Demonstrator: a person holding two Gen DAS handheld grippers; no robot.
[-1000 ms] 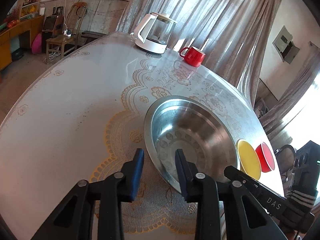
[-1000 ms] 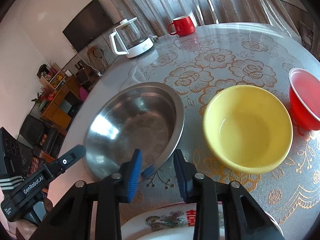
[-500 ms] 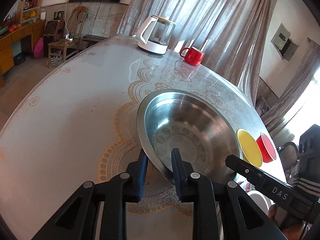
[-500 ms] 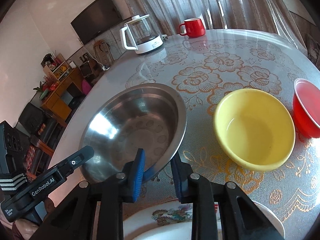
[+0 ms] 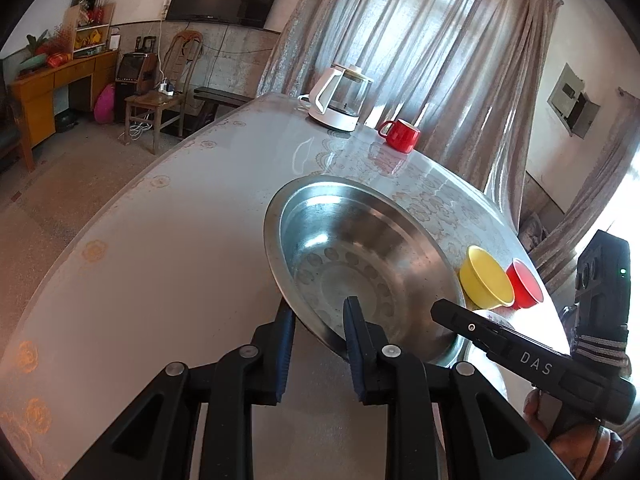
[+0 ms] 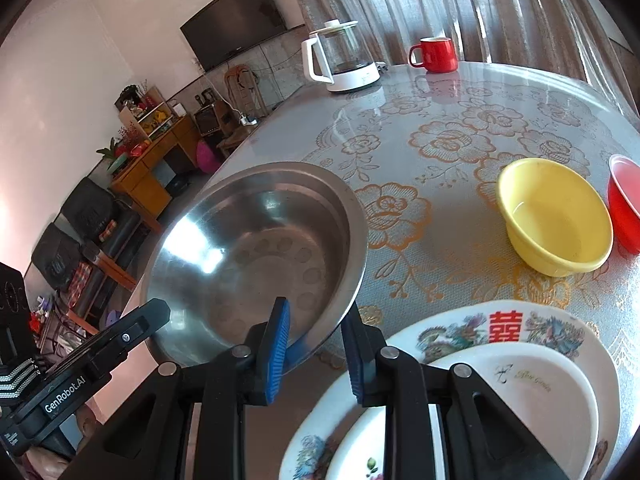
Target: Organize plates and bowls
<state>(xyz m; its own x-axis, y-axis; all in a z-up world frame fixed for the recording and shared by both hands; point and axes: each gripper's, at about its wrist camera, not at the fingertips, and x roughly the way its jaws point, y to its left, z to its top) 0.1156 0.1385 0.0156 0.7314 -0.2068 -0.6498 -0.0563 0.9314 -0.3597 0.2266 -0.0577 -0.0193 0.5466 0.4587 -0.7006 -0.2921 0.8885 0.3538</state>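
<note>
The left gripper (image 5: pixel 318 334) is seen pinched on the near rim of a large round stainless-steel bowl (image 5: pixel 360 256), one blue pad outside the wall and one inside. The right gripper (image 6: pixel 316 334) is likewise clamped on the same bowl's (image 6: pixel 256 256) rim at another point, so the bowl is held between both tools and appears raised and tilted at the table's near edge. The round table under a gold-flowered lace cloth (image 6: pixel 460 140) is noted beneath it. Below the right gripper a large white plate with floral border and red character (image 6: pixel 516 322) is recorded, a smaller white dish (image 6: pixel 520 384) lying in it. Farther right a yellow plastic bowl (image 6: pixel 556 216) stands just beside a red plastic bowl (image 6: pixel 626 204).
</note>
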